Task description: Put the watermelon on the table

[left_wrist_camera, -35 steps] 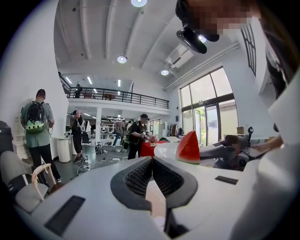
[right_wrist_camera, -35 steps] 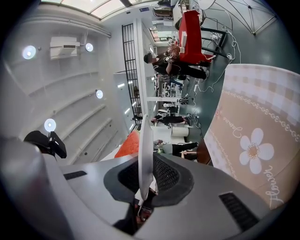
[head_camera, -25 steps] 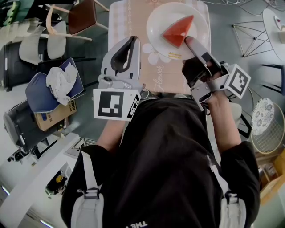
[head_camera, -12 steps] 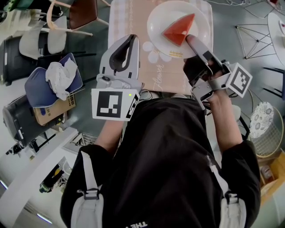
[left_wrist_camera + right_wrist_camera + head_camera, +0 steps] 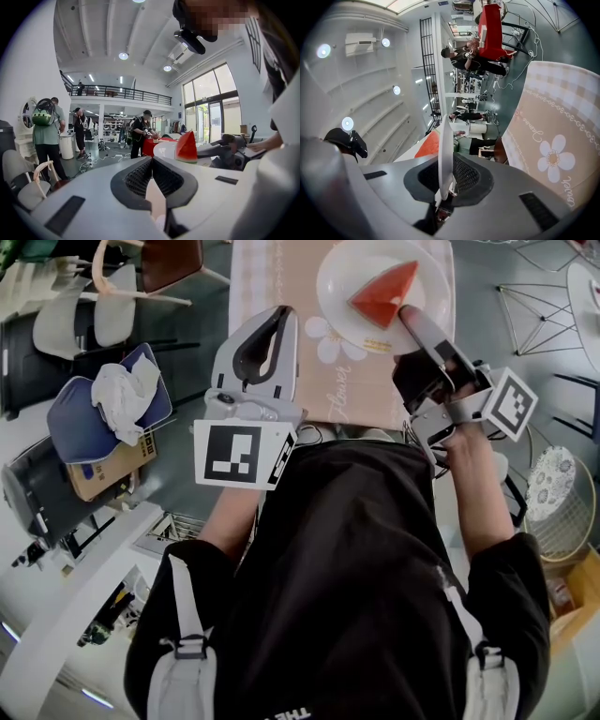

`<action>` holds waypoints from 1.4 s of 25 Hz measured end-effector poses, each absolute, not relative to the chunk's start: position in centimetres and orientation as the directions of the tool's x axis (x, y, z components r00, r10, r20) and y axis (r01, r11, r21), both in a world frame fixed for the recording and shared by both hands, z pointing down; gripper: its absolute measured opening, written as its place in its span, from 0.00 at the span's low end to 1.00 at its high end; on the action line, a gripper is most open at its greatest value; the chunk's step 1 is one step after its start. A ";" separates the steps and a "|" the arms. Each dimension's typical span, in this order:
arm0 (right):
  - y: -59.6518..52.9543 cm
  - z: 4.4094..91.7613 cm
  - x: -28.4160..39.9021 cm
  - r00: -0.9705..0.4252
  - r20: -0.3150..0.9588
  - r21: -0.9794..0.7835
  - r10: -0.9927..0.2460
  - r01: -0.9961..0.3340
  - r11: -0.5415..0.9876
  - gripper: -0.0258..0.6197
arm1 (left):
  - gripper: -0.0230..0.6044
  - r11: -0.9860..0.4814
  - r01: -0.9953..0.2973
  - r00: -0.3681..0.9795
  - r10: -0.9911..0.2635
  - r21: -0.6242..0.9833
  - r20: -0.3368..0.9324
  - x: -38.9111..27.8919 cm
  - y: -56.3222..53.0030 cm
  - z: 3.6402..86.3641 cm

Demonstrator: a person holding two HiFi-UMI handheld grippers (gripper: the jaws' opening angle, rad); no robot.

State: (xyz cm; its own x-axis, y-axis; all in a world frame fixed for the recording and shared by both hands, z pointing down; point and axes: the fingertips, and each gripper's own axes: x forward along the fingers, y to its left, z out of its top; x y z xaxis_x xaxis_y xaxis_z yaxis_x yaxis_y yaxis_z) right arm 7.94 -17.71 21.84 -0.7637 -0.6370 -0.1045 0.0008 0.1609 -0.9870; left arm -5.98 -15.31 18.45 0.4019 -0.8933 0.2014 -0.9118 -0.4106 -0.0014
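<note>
Jaws of right gripper [image 5: 407, 315] clamping plate [image 5: 341, 276] rim, watermelon [image 5: 384, 294] just beyond

Big open hall, white walls, grey floor [image 5: 192, 334]. Tall glazed wall [image 5: 211, 110] on one side, mezzanine with black railing [image 5: 117, 89] across the back, round ceiling spots [image 5: 123, 56] lit. Furniture: brown chair [image 5: 173, 263], blue seat [image 5: 84, 427] with a white cloth [image 5: 120, 399] on it, cardboard box [image 5: 112, 470] beside it, round wire basket [image 5: 567, 526], red-draped table [image 5: 490, 23]. Several people [image 5: 46, 131] standing at the back.
</note>
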 end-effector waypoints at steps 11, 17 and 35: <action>-17.3 21.0 6.1 -0.734 -0.110 -0.986 -0.670 -0.002 0.164 0.09 | 0.06 -0.459 -0.888 0.452 -0.870 0.014 0.197 -7.4 -15.7 18.1; -17.5 21.4 5.5 -0.735 -0.093 -0.987 -0.671 -0.022 0.160 0.09 | 0.06 -0.469 -0.883 0.463 -0.863 0.018 0.202 -8.3 -15.9 18.8; -18.3 25.6 5.1 -0.725 -0.052 -0.995 -0.687 -0.022 0.098 0.09 | 0.06 -0.465 -0.883 0.465 -0.843 0.069 0.270 -9.1 -16.9 23.5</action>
